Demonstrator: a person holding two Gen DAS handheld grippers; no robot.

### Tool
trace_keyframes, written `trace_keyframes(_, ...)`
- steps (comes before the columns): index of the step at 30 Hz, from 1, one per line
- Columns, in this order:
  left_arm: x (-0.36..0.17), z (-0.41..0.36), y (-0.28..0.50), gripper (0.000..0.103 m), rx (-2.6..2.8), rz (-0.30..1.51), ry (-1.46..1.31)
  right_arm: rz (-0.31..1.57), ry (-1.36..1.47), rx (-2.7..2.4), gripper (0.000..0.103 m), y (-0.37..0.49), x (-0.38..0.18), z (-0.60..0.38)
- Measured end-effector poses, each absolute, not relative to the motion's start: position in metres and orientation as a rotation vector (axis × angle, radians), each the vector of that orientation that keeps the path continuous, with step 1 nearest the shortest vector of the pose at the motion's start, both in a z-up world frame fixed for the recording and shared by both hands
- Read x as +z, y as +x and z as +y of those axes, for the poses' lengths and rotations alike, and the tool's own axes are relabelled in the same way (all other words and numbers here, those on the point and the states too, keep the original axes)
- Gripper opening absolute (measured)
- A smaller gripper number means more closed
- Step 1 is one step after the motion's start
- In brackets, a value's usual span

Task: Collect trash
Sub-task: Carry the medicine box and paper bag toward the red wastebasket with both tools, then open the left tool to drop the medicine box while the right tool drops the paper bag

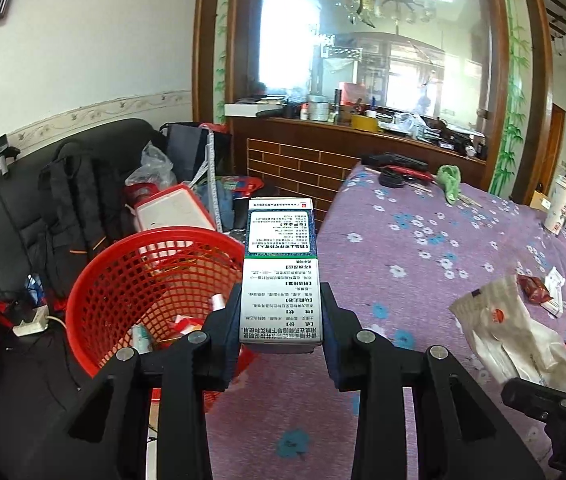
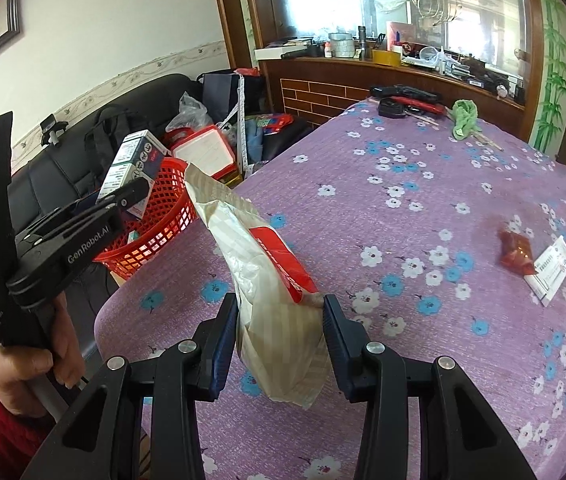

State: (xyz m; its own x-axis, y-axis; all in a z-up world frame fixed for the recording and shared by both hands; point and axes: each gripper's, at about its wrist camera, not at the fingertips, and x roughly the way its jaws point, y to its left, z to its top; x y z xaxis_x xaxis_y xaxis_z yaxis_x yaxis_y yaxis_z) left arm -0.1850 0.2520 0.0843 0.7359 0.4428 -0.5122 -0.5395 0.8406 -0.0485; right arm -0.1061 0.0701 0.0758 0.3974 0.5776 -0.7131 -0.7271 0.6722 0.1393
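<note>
The surface [image 2: 423, 184], draped in a purple cloth with white and blue flowers, filled most of both views. A red mesh basket [image 1: 151, 280] stood just beside its edge, in front of a black sofa [image 1: 7, 208], and already held some scraps. The left gripper [image 1: 281, 322] had its 2 fingers [image 1: 225, 320] closed on a tall printed box [image 1: 281, 272], which stood upright between them at the basket's rim; in the right wrist view the same box [image 2: 129, 168] hung above the basket [image 2: 155, 216], with a hand [image 2: 31, 364] in a red sleeve on the gripper's handle. The right gripper [image 2: 281, 332] gripped a crumpled beige paper bag [image 2: 267, 280] with a red panel, lifted off the cloth. A small red wrapper [image 2: 517, 254] and a white printed slip [image 2: 551, 272] lay touching each other on the cloth, well apart from the basket.
</note>
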Motion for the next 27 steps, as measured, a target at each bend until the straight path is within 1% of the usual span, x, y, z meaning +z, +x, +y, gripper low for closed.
trace_keyframes(18,0.075,0.301,-0.206,0.033,0.649,0.54,-0.241,0.792,-0.225,0.934,0.045,-0.101,0.087,0.132)
trace_keyframes(27,0.07,0.324,-0.211,0.033,0.69,0.559,-0.257,0.81,-0.22,0.988,0.045,-0.094,0.087,0.166)
